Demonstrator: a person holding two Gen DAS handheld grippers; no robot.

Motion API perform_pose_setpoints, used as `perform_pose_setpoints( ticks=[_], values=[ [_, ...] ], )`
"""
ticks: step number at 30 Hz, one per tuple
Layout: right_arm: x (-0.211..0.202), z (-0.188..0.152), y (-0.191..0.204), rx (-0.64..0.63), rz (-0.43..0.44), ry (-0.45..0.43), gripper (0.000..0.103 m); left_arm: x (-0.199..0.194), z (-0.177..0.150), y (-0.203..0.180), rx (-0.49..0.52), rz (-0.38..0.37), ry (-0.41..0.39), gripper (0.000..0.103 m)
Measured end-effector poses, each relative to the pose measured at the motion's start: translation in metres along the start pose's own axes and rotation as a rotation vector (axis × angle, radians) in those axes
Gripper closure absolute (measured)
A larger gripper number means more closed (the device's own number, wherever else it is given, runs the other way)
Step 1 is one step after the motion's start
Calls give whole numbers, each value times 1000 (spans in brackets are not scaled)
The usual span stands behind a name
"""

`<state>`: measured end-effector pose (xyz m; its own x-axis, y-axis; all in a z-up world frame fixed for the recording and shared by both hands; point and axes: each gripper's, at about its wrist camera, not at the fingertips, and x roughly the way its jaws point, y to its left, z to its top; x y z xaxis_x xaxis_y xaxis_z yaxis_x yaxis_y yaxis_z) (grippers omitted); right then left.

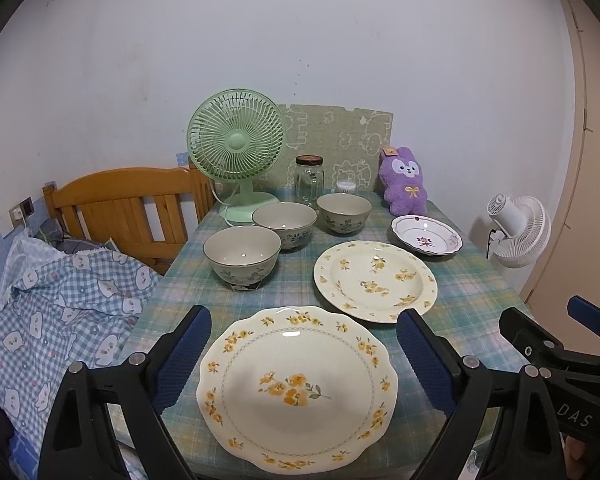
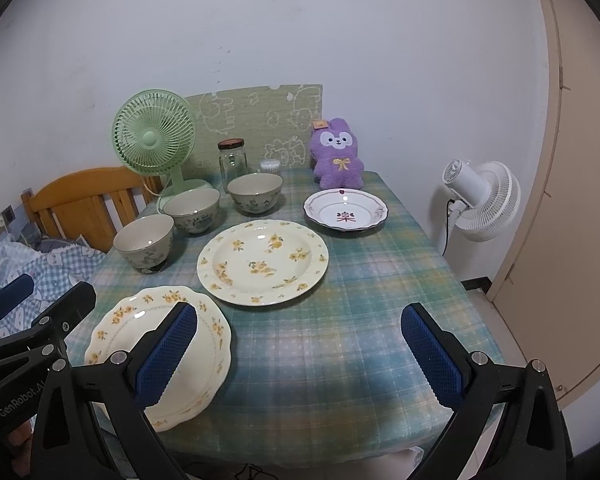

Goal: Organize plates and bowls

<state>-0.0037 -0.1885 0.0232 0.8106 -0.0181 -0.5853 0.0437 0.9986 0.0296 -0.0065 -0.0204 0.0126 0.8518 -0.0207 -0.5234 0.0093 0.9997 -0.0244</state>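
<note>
A scalloped cream plate with yellow flowers (image 1: 298, 390) (image 2: 160, 350) lies at the table's near edge. My left gripper (image 1: 304, 354) is open above it, one finger on each side. A round yellow-flowered plate (image 1: 375, 280) (image 2: 263, 261) lies behind it, and a small white plate with a red motif (image 1: 427, 235) (image 2: 345, 211) lies further back right. Three grey floral bowls (image 1: 242, 254) (image 1: 285, 224) (image 1: 344, 211) stand in a row at the left; they also show in the right wrist view (image 2: 144, 246) (image 2: 192, 210) (image 2: 255, 193). My right gripper (image 2: 300, 354) is open and empty over bare tablecloth at the near right.
At the back of the checked tablecloth (image 2: 360, 300) stand a green fan (image 1: 236, 148), a glass jar (image 1: 309, 180), a small white container (image 1: 346, 187) and a purple plush rabbit (image 1: 405, 182). A wooden bedhead (image 1: 124, 208) and bedding sit left; a white fan (image 2: 482, 200) stands right.
</note>
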Motion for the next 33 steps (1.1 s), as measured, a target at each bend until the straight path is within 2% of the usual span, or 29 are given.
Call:
perform_pose_setpoints(
  ticks=[33],
  values=[
    [-3, 0, -10, -4, -11, -1, 0, -4, 0, -10, 6, -17, -11, 12]
  ],
)
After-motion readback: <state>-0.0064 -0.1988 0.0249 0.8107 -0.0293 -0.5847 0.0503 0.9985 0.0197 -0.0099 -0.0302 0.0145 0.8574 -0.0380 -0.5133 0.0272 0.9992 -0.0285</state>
